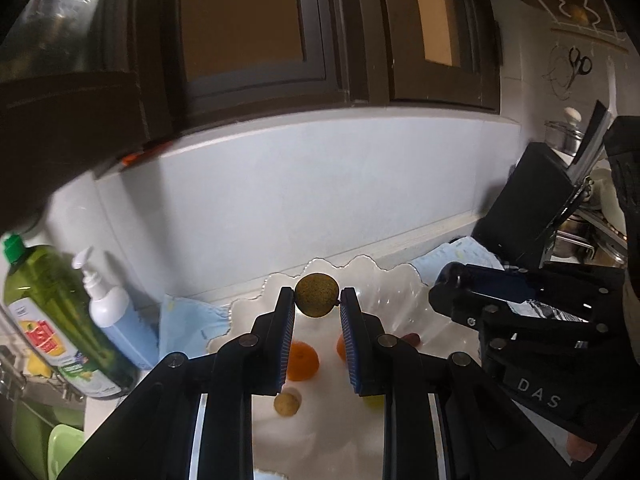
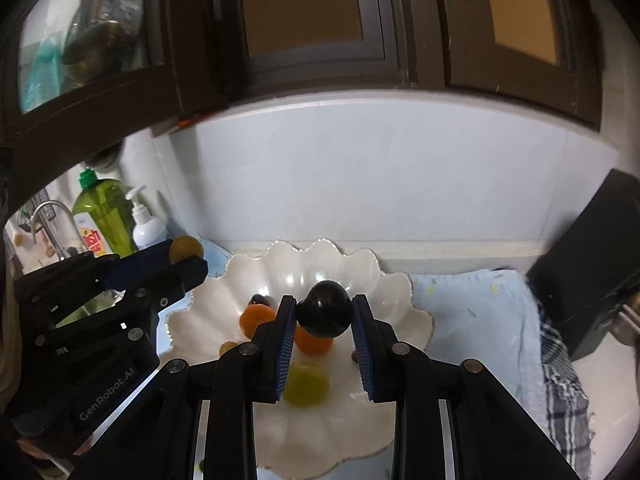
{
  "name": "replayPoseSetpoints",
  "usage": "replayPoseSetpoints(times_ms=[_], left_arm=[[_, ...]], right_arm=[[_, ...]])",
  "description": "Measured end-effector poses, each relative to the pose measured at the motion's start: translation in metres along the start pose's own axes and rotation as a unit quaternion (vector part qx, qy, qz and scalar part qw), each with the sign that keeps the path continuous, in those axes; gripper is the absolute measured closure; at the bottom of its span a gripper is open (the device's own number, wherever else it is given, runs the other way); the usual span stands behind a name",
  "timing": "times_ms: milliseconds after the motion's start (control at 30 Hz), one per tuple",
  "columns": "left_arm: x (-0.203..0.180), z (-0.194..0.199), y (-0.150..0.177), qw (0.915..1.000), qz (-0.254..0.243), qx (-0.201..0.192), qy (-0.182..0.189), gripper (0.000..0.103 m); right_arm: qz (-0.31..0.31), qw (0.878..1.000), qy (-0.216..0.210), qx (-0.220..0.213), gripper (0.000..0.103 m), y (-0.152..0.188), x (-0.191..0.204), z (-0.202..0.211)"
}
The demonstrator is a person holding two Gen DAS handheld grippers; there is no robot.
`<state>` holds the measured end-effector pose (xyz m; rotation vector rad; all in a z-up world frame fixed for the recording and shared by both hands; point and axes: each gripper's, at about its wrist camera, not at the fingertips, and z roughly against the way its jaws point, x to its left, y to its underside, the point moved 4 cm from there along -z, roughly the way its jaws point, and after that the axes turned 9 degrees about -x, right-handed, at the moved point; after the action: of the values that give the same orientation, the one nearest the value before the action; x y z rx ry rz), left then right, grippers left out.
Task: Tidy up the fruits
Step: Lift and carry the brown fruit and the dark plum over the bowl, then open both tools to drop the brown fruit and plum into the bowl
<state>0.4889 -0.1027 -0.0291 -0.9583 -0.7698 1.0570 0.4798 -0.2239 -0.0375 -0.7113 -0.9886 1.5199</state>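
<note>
My left gripper (image 1: 317, 300) is shut on a small round brown-green fruit (image 1: 317, 294), held above the white scalloped bowl (image 1: 384, 280). In the bowl lie two oranges (image 1: 303, 361), a small tan fruit (image 1: 287, 403) and a yellow-green fruit (image 2: 306, 384). My right gripper (image 2: 324, 314) is shut on a dark, nearly black plum (image 2: 325, 314) over the same bowl (image 2: 384, 280). Each gripper shows in the other's view: the right gripper (image 1: 444, 284) at the right, the left gripper (image 2: 188, 256) at the left with its fruit (image 2: 185, 249).
A green dish-soap bottle (image 1: 60, 320) and a white pump bottle (image 1: 112, 312) stand left of the bowl, near a tap (image 2: 48, 212). A light blue cloth (image 2: 472, 312) lies under and right of the bowl. A black block (image 2: 588, 272) stands at the right. Dark cabinets hang overhead.
</note>
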Motion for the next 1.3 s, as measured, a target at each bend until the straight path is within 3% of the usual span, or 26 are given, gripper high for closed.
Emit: replayPoseSetpoints(times_ms=[567, 900, 1033, 1100, 1233, 1300], left_arm=[[0.01, -0.103, 0.023, 0.9928, 0.007, 0.118, 0.018, 0.079], [0.006, -0.127, 0.025, 0.9897, -0.013, 0.141, 0.02, 0.078], [0.008, -0.127, 0.024, 0.9897, -0.019, 0.142, 0.011, 0.058], [0.011, -0.125, 0.024, 0.99, -0.017, 0.14, 0.003, 0.054], [0.017, -0.119, 0.022, 0.9909, -0.011, 0.134, -0.008, 0.044], [0.021, -0.114, 0.02, 0.9914, -0.008, 0.13, -0.013, 0.04]], right_arm=[[0.022, 0.996, 0.016, 0.084, 0.073, 0.003, -0.019, -0.078], [0.018, 0.994, 0.02, 0.109, 0.073, 0.011, -0.027, -0.094], [0.02, 0.993, 0.025, 0.115, 0.071, 0.013, -0.029, -0.096], [0.017, 0.992, 0.03, 0.118, 0.057, 0.015, -0.031, -0.096], [0.024, 0.992, 0.045, 0.114, 0.056, 0.015, -0.033, -0.091], [0.025, 0.992, 0.049, 0.113, 0.047, 0.014, -0.033, -0.087]])
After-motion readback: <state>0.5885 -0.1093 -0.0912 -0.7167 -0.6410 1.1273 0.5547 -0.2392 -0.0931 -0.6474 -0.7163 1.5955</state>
